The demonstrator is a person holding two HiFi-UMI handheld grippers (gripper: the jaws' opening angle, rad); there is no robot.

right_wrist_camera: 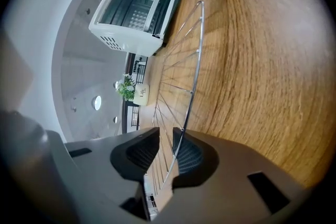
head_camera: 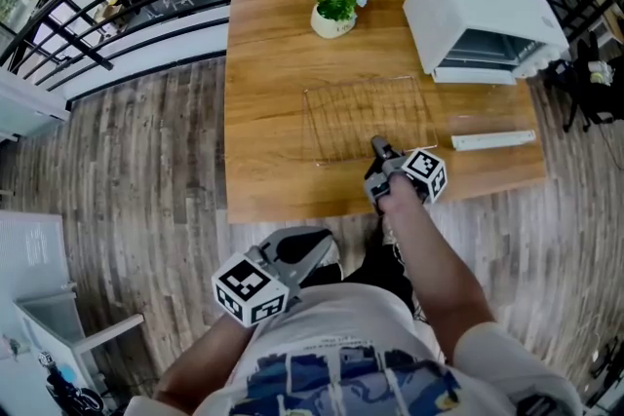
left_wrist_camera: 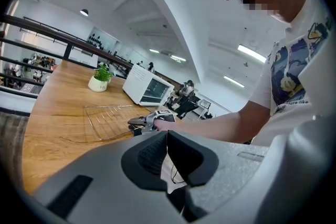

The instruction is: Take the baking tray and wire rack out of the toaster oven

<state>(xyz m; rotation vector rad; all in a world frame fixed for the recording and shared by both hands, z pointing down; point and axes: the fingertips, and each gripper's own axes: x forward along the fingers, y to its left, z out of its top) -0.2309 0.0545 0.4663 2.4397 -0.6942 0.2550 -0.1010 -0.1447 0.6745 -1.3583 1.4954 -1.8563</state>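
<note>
Wire rack of thin silver metal [head_camera: 369, 117] lay flat on the wooden counter [head_camera: 273, 63], clear of the white toaster oven [head_camera: 478, 10] with its door open, so that half looked done. The right hand-held gripper [head_camera: 378, 149] had its jaws slightly apart around the rack's near rim wire, not pinching it. A long white flat piece [head_camera: 492, 140] lay beside the oven; whether it was the baking tray I could not tell. The left hand-held gripper [head_camera: 322, 248], jaws together, hung off the counter.
</note>
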